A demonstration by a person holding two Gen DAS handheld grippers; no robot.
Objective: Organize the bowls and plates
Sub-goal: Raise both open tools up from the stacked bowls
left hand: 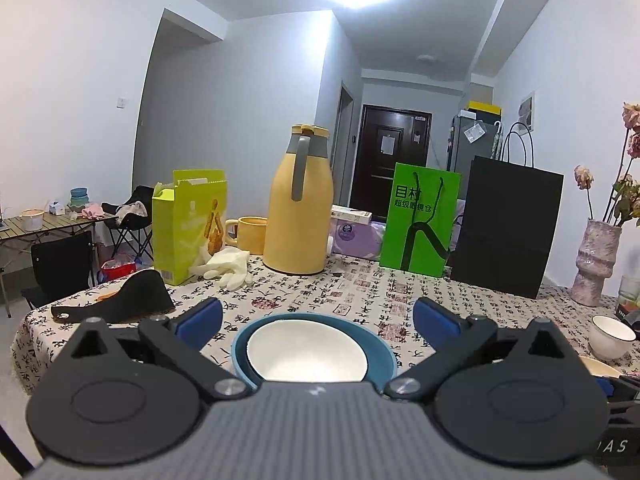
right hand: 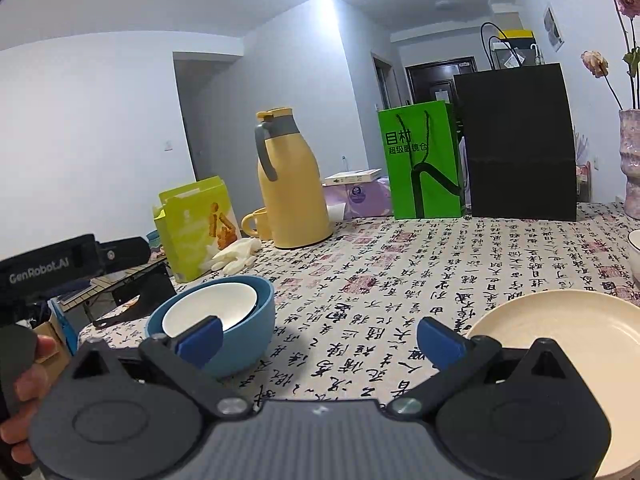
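Observation:
A blue bowl sits on the patterned tablecloth with a white bowl nested inside it. My left gripper hovers open just behind and above this pair, nothing between its blue fingertips. In the right wrist view the same blue bowl and white bowl lie at the left, and a cream plate lies at the right. My right gripper is open over bare cloth between them. A small white bowl with a dark rim stands at the far right, and its edge shows in the right wrist view.
Along the back of the table stand a yellow jug, a yellow mug, a lime box, white gloves, a green bag, a black bag and a vase. A black pouch lies left. A hand holds the left gripper.

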